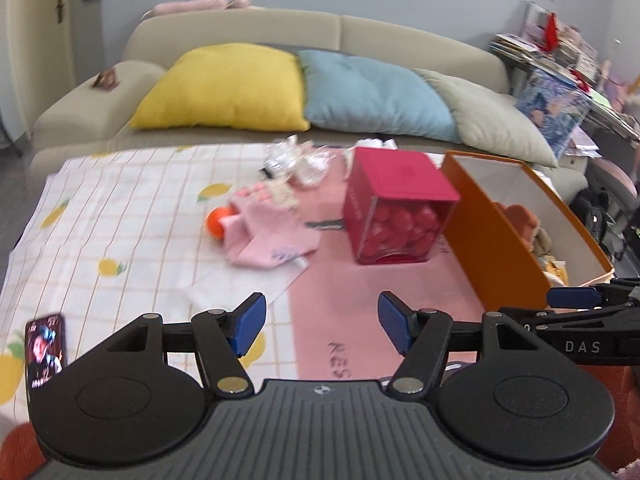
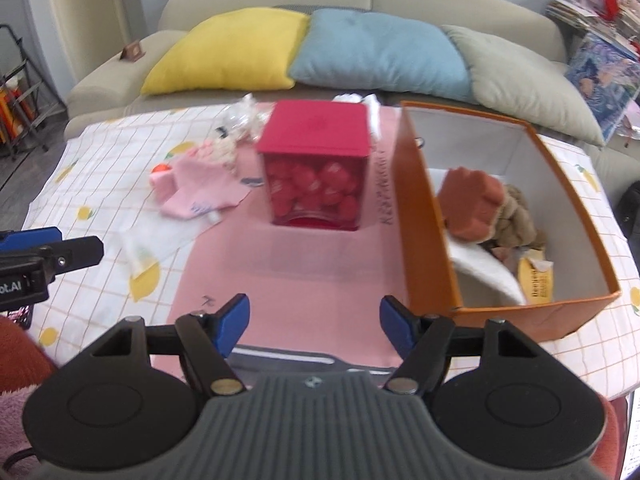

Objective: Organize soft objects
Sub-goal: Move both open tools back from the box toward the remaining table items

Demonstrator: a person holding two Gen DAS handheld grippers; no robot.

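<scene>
I had both grippers spread and empty: left gripper (image 1: 322,322), right gripper (image 2: 314,325). Beyond the left one lay the pink cloth (image 1: 268,236) on the worktop (image 1: 120,216). Ahead-right of the right one, the orange box (image 2: 424,216) held plush toys (image 2: 476,204).

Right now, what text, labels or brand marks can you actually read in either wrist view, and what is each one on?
"DAS": white letters on the right gripper body, seen from the left wrist.
"ot.AI": cut off at the frame edge, on the left gripper body, seen from the right wrist.
Dark handwriting on the pink cloth: too blurred.
Print on the yellow packet in the orange box: too small.
</scene>
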